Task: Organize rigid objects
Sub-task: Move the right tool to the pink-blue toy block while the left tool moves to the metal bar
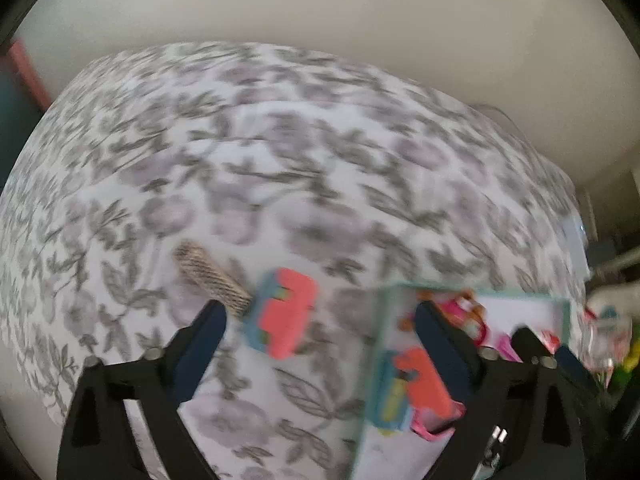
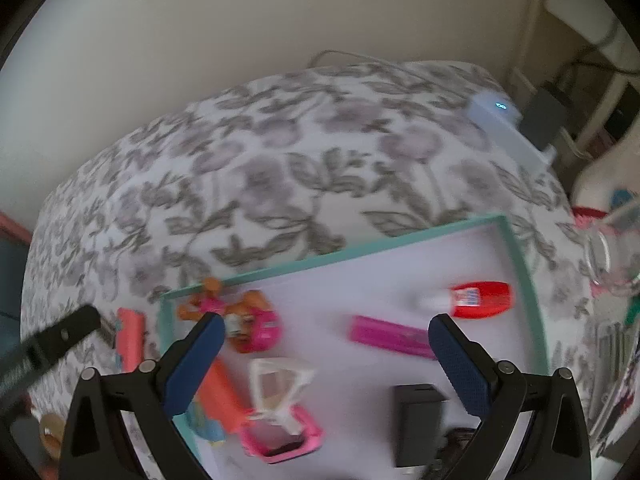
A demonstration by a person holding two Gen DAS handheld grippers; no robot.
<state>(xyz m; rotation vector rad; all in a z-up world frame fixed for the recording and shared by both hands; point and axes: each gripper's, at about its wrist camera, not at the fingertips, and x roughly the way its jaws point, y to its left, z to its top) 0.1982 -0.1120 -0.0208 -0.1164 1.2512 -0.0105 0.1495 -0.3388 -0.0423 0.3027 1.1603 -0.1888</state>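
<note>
The left gripper (image 1: pixel 320 336) stands with its jaws wide and nothing pressed between them, pointing steeply down at the flowered bedcover (image 1: pixel 280 152). A coral and blue toy block (image 1: pixel 284 312) lies on the cover in the gap between the fingers, touching neither, and a roll of brown twine (image 1: pixel 212 276) lies just beyond the left finger. The right gripper (image 2: pixel 326 356) is also spread wide and empty, tilted steeply down over the teal-rimmed tray (image 2: pixel 524 280), which sits on the cover near its right edge. Below the jaws, inside the tray, lie a white folded frame (image 2: pixel 280 388), a pink case (image 2: pixel 284 436) and a black box (image 2: pixel 418 416); farther out are a magenta bar (image 2: pixel 388 336), a red and white bottle (image 2: pixel 476 300) toward the tray's right rim, and an orange and pink toy (image 2: pixel 248 320) at its far left corner. The bottle's label is too blurred to read. A second coral block (image 2: pixel 222 396) lies at the tray's left rim.
</note>
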